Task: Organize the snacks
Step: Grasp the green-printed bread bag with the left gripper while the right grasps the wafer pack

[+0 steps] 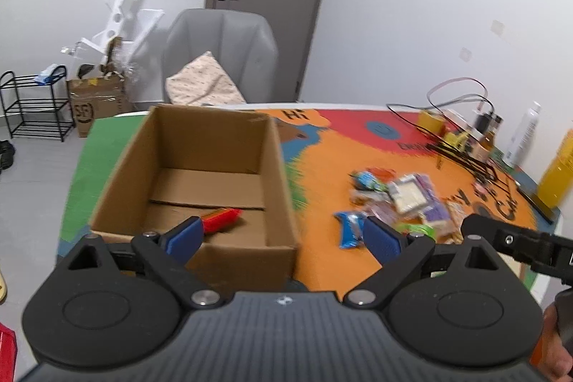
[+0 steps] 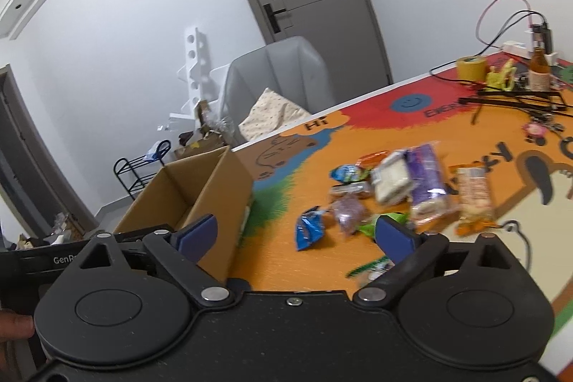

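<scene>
Starting at nine o'clock on the table (image 1: pixel 322 145), a cardboard box (image 1: pixel 200 167) stands open on the green and orange mat, and a red snack packet (image 1: pixel 224 218) lies on its floor near the front wall. The left gripper (image 1: pixel 283 235) hangs above the box's near right corner with its jaws spread wide and nothing between them; its left blue pad (image 1: pixel 186 235) shows in front of the red packet, but whether they touch cannot be told. Toward three o'clock from the box, a blue packet (image 1: pixel 349 228) lies on the orange part of the mat, just beside the left gripper's right pad in that view. Beyond it sits a loose pile of snacks (image 1: pixel 404 199), blurred, with a white packet and a purple one among them.

From the right wrist view, the right gripper (image 2: pixel 295 233) is also wide open and empty, hovering over the mat between the box (image 2: pixel 200 192) at nine o'clock and the pile (image 2: pixel 401 185) at one o'clock. The blue packet (image 2: pixel 309 228) lies between its pads, lower down on the mat. A green packet (image 2: pixel 379 224) sits just behind the right pad. An orange-edged packet (image 2: pixel 474 199) lies at the pile's right end.
</scene>
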{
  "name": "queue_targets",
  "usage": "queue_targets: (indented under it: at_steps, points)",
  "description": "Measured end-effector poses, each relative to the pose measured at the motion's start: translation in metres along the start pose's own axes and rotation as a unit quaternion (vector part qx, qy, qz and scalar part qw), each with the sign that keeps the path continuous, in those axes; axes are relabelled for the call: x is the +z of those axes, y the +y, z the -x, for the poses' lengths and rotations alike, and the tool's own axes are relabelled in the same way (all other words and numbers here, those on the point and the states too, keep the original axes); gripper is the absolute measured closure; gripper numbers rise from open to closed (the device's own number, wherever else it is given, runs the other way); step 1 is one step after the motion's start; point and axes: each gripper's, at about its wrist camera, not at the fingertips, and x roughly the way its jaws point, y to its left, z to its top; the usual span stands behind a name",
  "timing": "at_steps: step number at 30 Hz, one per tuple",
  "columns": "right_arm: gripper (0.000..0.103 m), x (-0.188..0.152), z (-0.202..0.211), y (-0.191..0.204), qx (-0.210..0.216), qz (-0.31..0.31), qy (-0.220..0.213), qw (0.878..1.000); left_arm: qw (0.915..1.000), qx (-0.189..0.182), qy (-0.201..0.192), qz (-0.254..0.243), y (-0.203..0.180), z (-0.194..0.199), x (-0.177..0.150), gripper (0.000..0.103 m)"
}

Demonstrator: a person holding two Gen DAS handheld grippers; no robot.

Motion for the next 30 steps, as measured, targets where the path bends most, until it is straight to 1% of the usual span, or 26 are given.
queue_targets:
  at_steps: [6,19,24,28,30]
  points:
    - [0.001,-0.001,0.013,-0.012,-0.019,-0.003,-0.008,1.0,0.9996,-0.025,0.013,-0.009,-0.02,0.001,-0.006,0.007]
    - [0.001,-0.006,0.026,-0.051,-0.05,-0.028,-0.014,0.998,0.9973,-0.065,0.029,-0.02,-0.058,-0.007,-0.013,0.007]
    - [0.001,-0.009,0.024,-0.065,-0.059,-0.032,-0.01,0.998,0.9964,-0.074,0.037,-0.017,-0.069,-0.018,-0.018,0.007]
    - [0.001,-0.011,0.022,-0.074,-0.067,-0.033,-0.009,0.997,0.9964,-0.071,0.042,-0.016,-0.077,-0.028,-0.021,0.007]
    - [0.003,-0.012,0.021,-0.079,-0.073,-0.032,-0.008,0.997,0.9964,-0.071,0.046,-0.01,-0.079,-0.034,-0.023,0.007]
